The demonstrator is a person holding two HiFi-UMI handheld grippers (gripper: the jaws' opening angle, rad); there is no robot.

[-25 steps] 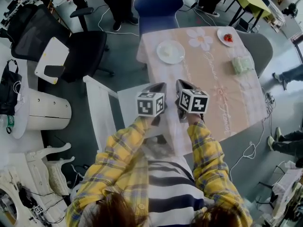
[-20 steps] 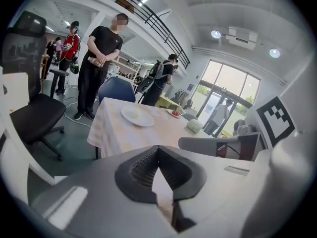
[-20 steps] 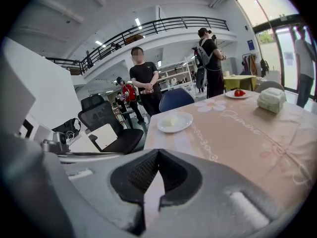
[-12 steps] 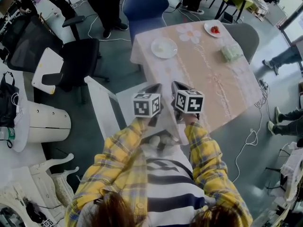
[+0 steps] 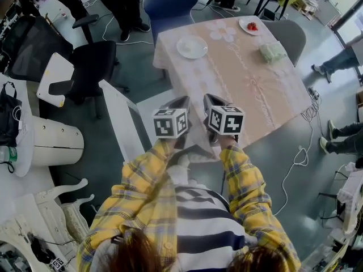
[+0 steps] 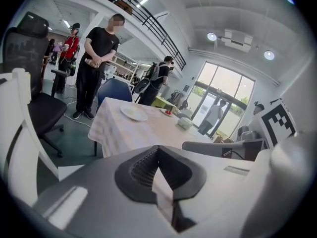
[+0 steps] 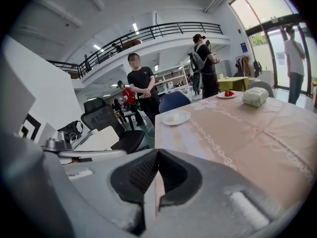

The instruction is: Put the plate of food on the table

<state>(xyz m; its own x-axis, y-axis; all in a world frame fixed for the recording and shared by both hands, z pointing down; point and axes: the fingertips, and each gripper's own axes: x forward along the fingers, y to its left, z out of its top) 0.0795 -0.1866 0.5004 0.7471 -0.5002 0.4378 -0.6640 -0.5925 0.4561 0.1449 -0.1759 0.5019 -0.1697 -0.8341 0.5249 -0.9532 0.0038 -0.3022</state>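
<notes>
Shifted upward in view: table (image 5: pixel 244 78). Left gripper (image 6: pixel 158 148), right gripper (image 7: pixel 157 152): closed, empty. Plate (image 5: pixel 191 46): rigid, breakable; rim-hold advised.

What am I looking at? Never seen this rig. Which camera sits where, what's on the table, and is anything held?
There is no robot here. A person in a yellow checked shirt holds a left gripper and a right gripper, one in each hand. Each gripper carries a cube with square markers.

The wide picture comes from a camera on the person's head, looking steeply down. The other two come from cameras riding on the grippers, each looking along its own jaws.

In both gripper views the jaws are together with nothing between them, so nothing is held.

Ahead stands a table with a pinkish cloth. On it are a white plate with something pale on it, a small plate with red food at the far end, and a pale green packet.
</notes>
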